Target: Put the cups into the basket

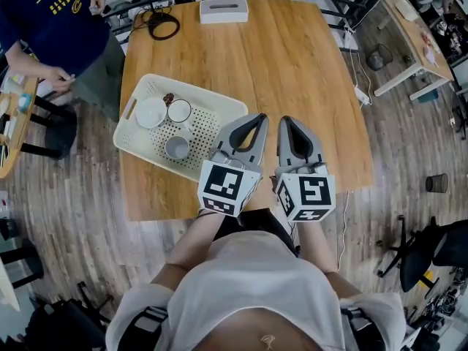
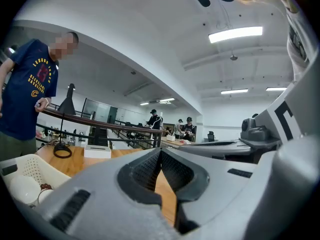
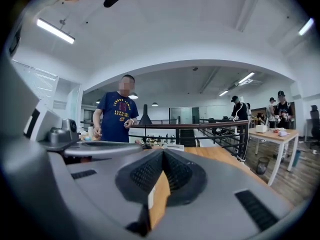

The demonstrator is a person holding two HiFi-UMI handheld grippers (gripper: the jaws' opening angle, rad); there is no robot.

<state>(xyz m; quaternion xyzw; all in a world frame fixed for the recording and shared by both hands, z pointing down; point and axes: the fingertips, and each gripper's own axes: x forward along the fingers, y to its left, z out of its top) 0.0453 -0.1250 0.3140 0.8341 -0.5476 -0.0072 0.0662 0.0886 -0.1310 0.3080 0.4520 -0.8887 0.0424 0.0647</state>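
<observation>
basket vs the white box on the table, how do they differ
The basket is wide, perforated and holds cups; the white box is smaller, with a slot on top. The basket lies angled at the left edge of the table; the box sits square at the far edge. Both are white.

Left gripper and right gripper side by side over table, near its near edge. Basket on table, just left of left fingers. In basket: far-left cup beside far-right cup, near cup closer in. Box well ahead of fingers at far edge, cable coil to its left.
</observation>
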